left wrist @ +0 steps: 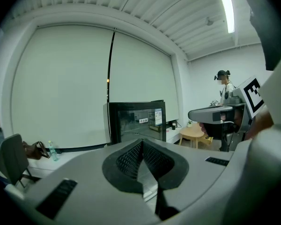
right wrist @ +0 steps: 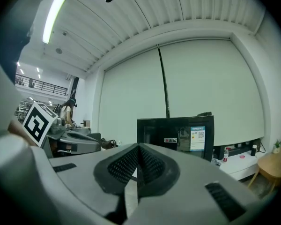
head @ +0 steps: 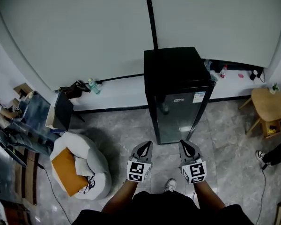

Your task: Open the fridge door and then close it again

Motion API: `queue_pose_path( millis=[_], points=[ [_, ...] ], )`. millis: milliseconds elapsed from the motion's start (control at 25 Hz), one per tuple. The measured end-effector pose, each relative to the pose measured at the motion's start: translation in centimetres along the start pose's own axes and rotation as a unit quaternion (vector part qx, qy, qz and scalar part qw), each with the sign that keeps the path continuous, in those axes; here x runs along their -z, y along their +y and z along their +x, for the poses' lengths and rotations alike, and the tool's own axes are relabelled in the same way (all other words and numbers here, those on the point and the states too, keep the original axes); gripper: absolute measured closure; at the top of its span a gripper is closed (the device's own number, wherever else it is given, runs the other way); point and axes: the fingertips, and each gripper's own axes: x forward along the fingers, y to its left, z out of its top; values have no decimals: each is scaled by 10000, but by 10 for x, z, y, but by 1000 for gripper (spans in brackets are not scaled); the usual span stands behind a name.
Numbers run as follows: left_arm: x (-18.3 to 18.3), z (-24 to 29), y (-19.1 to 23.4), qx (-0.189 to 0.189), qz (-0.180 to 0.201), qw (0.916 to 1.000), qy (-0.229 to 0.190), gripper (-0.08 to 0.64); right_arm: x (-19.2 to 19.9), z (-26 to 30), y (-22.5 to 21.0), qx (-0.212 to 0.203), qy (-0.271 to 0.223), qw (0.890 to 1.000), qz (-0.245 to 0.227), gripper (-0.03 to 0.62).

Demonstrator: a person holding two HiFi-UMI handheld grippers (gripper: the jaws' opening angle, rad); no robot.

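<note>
Fridge point(head: 178, 78) stands upright at twelve o'clock from my left gripper point(head: 145, 146) and right gripper point(head: 185, 145), its door point(head: 180, 121) facing me; both pairs of jaws are closed together and empty.

Black fridge point(head: 178, 74), grey marbled floor point(head: 117, 130), white beanbag point(head: 94, 157) bearing an orange cushion point(head: 68, 171).

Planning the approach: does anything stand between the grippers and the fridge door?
Nothing visible: only bare floor separates the left gripper and right gripper from the fridge door. The beanbag and stool sit well aside.
</note>
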Motion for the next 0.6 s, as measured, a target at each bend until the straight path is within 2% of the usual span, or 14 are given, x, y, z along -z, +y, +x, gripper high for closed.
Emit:
queue_pose_path(
  millis=[160,600],
  points=[
    [4,7,8,-244,-144,9996,66,538,4,9,-9,-186,78,9998,-40,583],
    [14,42,39,-353,-190,9987,301,538,12,50,-19,-381,345,9987,-33,583]
  ],
)
